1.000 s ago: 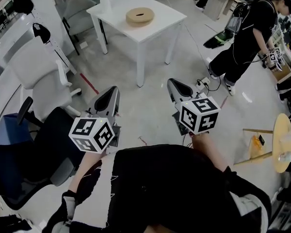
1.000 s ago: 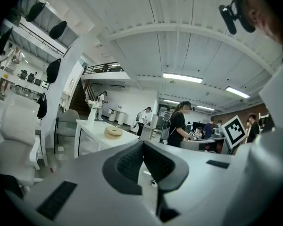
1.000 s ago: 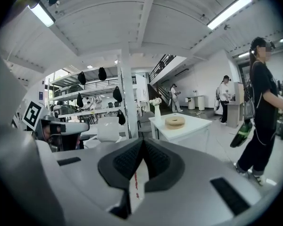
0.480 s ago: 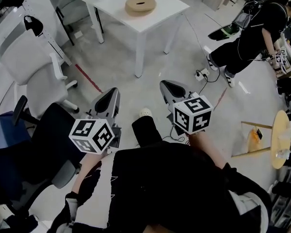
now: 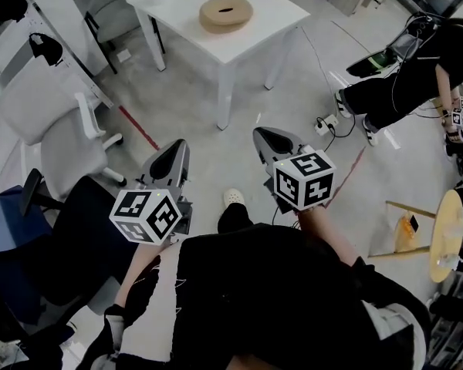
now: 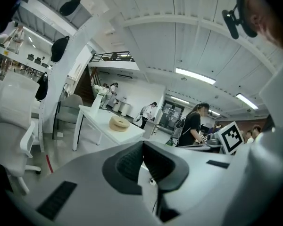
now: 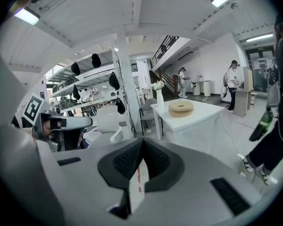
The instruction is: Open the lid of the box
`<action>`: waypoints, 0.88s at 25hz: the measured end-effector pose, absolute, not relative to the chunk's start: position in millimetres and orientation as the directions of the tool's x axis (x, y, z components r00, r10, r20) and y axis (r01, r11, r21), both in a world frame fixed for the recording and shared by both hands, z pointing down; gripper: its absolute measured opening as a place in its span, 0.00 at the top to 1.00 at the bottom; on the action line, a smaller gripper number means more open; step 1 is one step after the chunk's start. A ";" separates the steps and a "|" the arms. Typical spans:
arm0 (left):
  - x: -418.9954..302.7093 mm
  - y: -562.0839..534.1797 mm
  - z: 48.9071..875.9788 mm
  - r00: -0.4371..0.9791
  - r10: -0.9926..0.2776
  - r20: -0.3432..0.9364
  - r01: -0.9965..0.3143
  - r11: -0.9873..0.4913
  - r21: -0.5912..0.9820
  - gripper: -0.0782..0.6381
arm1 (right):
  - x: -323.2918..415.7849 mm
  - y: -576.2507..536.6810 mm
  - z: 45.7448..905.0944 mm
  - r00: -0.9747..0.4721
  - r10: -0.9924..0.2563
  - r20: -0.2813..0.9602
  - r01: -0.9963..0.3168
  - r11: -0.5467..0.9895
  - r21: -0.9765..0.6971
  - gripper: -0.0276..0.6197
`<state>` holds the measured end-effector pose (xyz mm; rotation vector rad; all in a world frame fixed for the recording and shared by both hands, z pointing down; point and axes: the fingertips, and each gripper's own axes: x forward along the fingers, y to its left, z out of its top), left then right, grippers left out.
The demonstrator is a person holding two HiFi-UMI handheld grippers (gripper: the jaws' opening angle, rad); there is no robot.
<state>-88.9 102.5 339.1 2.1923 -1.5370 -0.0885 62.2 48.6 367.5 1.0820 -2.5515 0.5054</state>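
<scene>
Walking in, both tools empty

My left gripper (image 5: 177, 151) and right gripper (image 5: 268, 139) stayed closed on nothing. My shoe (image 5: 233, 197) had come into view. The round box (image 5: 226, 13) sat well ahead on the white table (image 5: 255, 33), with bare floor (image 5: 193, 91) between and a white chair (image 5: 58, 122) left.

We see the white square table (image 5: 274, 18) and its round tan wooden box (image 5: 226, 12) higher in the head view. A pale shoe (image 5: 232, 198) has come into sight

Box (image 5: 226, 13) on table (image 5: 272, 12), upper centre: too small to tell lid seam. Bystander (image 5: 401, 91) cut off, upper right edge.
</scene>
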 end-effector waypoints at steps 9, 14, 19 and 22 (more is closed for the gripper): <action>-93.5 23.7 327.0 0.356 -0.911 0.208 -0.874 -0.246 0.419 0.88 | 58.8 -43.2 357.4 -0.678 -0.601 0.424 -0.718 0.666 -0.204 0.95; -91.3 -11.4 330.0 0.356 -0.913 0.201 -0.868 -0.244 0.432 0.88 | 66.9 -91.7 354.8 -0.673 -0.612 0.415 -0.723 0.661 -0.200 0.95; -84.0 -48.4 329.4 0.348 -0.920 0.179 -0.873 -0.248 0.420 0.88 | 73.2 -126.4 364.3 -0.676 -0.604 0.422 -0.719 0.666 -0.199 0.95; -83.1 -63.2 329.5 0.324 -0.930 0.171 -0.884 -0.233 0.405 0.88 | 72.7 -143.5 366.1 -0.687 -0.596 0.415 -0.707 0.679 -0.196 0.95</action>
